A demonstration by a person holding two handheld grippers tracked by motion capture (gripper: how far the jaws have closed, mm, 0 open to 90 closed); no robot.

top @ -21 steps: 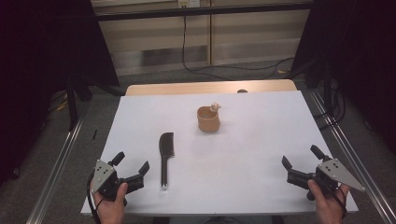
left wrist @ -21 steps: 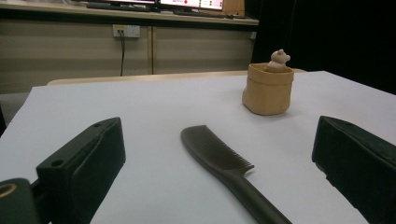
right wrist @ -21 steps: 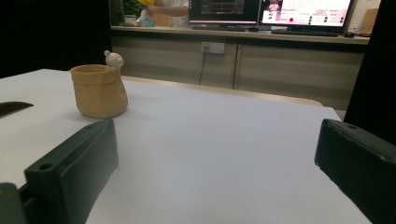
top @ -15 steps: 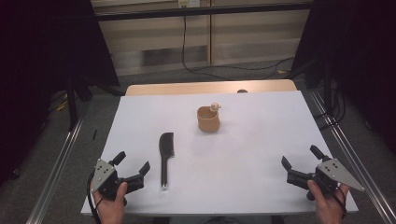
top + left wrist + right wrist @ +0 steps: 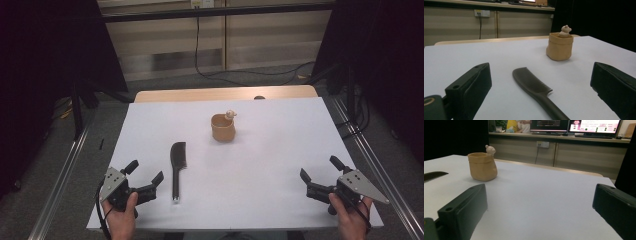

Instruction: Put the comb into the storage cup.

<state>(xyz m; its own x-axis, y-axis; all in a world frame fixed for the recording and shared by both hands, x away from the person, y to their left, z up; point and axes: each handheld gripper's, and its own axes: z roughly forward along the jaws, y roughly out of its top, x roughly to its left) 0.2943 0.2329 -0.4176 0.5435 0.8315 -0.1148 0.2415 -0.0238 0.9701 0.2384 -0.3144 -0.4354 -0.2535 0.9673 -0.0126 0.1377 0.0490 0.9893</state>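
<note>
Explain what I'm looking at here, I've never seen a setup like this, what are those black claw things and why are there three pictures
The black claws are hand-held grippers, each with two jaws, and a person holds one in each hand. One picture is taken from above the table, looking forward and down. There the left gripper sits at the near left corner and the right gripper at the near right. The other two pictures come from small cameras riding on the grippers, so each looks out between its own two black jaws. On the white table lie a dark comb, close in front of the left gripper, and a small tan pot with a little pale figure at its rim, farther back near the middle. Both grippers have their jaws spread wide apart and hold nothing.
</note>
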